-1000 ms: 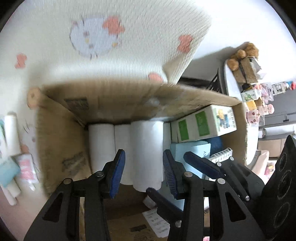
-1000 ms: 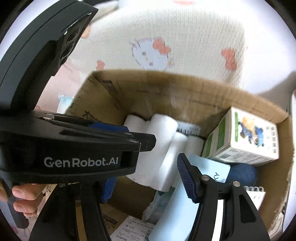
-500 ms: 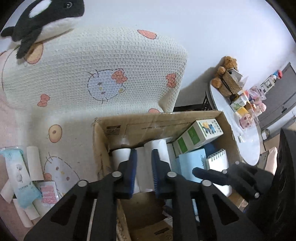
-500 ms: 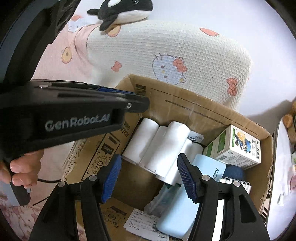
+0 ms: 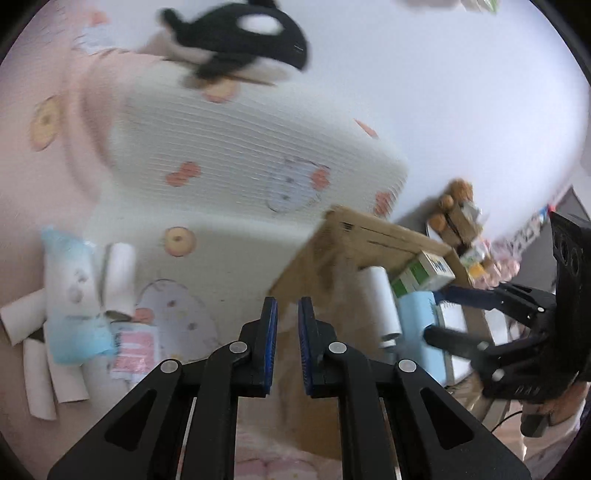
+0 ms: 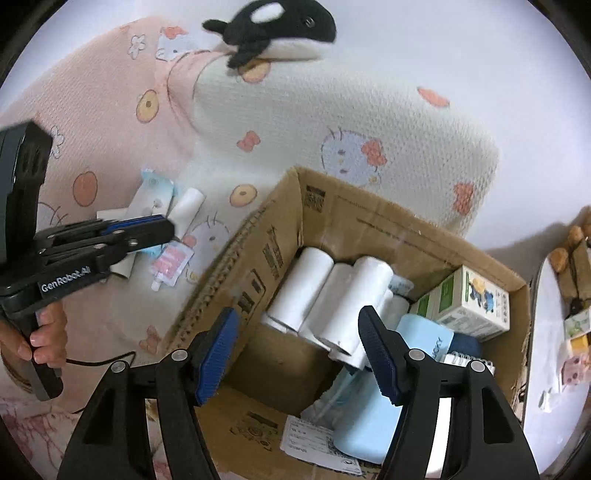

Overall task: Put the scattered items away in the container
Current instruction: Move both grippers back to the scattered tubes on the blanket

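The cardboard box (image 6: 280, 221) stands on the bed and holds white rolls (image 6: 354, 295), a green-and-white carton (image 6: 469, 302), a light blue pack (image 6: 373, 417) and a spiral notebook (image 6: 469, 363). My right gripper (image 6: 297, 317) hovers above the box, its jaws opening with nothing between them. Left of the box lie a blue tissue packet (image 5: 70, 295), a white roll (image 5: 118, 273), a pink sachet (image 5: 135, 349) and several more rolls (image 5: 37, 376). My left gripper (image 5: 287, 321) is shut and empty, above the box's left wall (image 5: 343, 236), pointing toward those items.
A waffle-weave pillow (image 6: 351, 122) lies behind the box with an orca plush (image 6: 273, 26) beyond it. A round white table (image 6: 546, 332) with a teddy bear and small figures stands at the right. A hand (image 6: 40, 332) holds the left gripper's handle.
My left gripper shut its jaws and swung left, out of the box toward the scattered items. My right gripper rose above the box and its jaws widened.
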Available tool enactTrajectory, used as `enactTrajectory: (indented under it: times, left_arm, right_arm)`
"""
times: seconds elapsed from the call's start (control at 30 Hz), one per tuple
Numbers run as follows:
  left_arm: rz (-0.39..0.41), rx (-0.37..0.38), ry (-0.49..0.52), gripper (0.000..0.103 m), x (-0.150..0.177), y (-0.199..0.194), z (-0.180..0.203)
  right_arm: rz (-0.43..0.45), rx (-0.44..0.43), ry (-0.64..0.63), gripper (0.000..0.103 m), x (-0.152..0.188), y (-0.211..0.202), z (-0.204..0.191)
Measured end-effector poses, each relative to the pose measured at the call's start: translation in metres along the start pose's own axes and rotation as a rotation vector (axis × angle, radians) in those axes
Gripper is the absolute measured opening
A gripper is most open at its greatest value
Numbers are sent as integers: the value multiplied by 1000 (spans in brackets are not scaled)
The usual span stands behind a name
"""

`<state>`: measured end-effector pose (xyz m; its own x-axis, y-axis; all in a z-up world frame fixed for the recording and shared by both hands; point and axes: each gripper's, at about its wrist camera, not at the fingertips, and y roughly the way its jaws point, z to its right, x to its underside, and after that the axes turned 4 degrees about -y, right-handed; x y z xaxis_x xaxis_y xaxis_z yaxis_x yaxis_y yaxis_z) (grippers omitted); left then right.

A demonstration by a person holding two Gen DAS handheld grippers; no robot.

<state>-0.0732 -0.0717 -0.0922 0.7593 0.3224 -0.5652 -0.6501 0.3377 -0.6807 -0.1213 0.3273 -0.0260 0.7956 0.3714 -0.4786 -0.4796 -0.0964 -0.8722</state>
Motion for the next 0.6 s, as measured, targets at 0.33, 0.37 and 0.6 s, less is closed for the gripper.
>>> enactTrajectory:
  times: [0.33,0.37,0.6]
  left_arm:
    - [220,-184,21,13,32,-34,-59]
    - [242,-213,51,13,35,-37,-60]
    - [261,-257,101,31,44,-50,-77]
  right_arm:
    - [118,-73,-124,69,-21,-10,-60]
    - [131,-90,-125,69,-25,-9,-66]
    - [341,-39,-230,69,-41,-24,-109]
